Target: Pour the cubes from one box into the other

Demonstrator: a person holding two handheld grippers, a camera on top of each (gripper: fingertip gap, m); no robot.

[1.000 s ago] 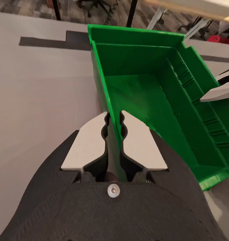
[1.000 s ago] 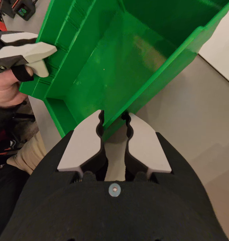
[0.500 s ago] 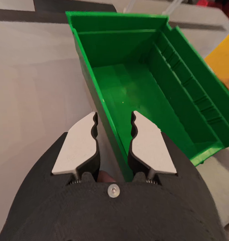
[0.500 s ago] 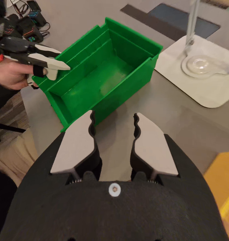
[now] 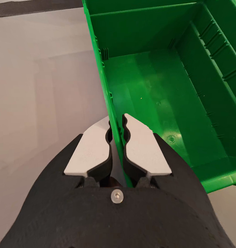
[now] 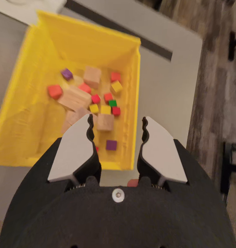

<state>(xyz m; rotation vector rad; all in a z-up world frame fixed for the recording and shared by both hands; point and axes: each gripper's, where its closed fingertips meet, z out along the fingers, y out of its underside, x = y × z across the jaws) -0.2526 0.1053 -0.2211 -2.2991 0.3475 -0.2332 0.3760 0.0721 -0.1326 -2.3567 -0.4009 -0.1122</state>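
The left gripper (image 5: pixel 116 118) pinches the near left wall of the empty green plastic box (image 5: pixel 161 94) on the grey table (image 5: pixel 40 87). The right gripper (image 6: pixel 117 118) gapes wide, holding nothing, above the yellow plastic box (image 6: pixel 77 40) (blurred), perhaps over its right wall; coloured and plain wooden cubes (image 6: pixel 93 99) lie inside.

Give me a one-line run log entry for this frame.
left tool: shut on green box side wall | green box: empty | right tool: open, above yellow box | cubes: in yellow box

Close downward wrist views (no overlap)
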